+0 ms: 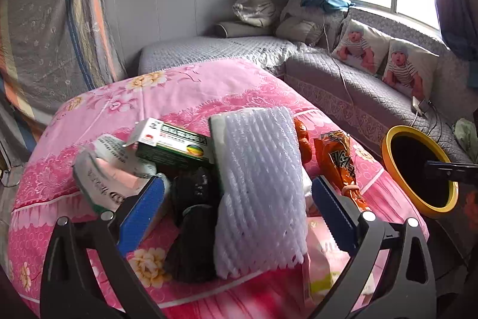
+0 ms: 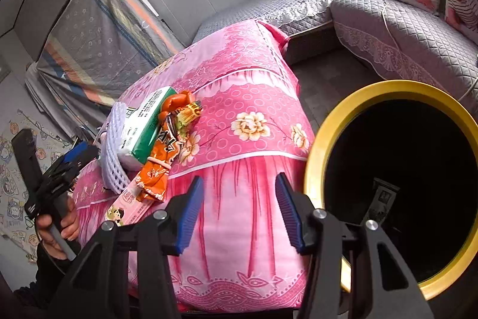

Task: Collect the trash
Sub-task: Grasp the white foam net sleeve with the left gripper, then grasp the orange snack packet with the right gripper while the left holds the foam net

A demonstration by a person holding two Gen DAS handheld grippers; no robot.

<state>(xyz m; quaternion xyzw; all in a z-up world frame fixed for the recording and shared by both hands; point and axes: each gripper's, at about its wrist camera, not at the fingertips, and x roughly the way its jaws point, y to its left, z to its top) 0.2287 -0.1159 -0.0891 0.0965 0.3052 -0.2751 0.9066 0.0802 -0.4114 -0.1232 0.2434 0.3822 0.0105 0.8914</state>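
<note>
Both tongs hang over the pink cloth [image 1: 185,91] now; left gripper [image 1: 239,199] spread wide above the heap, pinching nothing, its blue pads either side of the white foam net [image 1: 260,184] without pressing it; right gripper [image 2: 239,211] parted too, empty, only cloth showing between its pads. Trash sits piled on the cloth: green box [image 1: 176,145], black lump [image 1: 191,190], orange wrapper [image 1: 337,160], a paper packet [image 1: 104,181] at the left edge (print too blurred to read); a small orange fruit [image 1: 301,136] peeks from behind the net. Yellow-rimmed bin [image 2: 322,139] stands just beside the cloth's right side, dark inside, something pale lying at the bottom; grey sofa [image 1: 352,85] beyond it.
</note>
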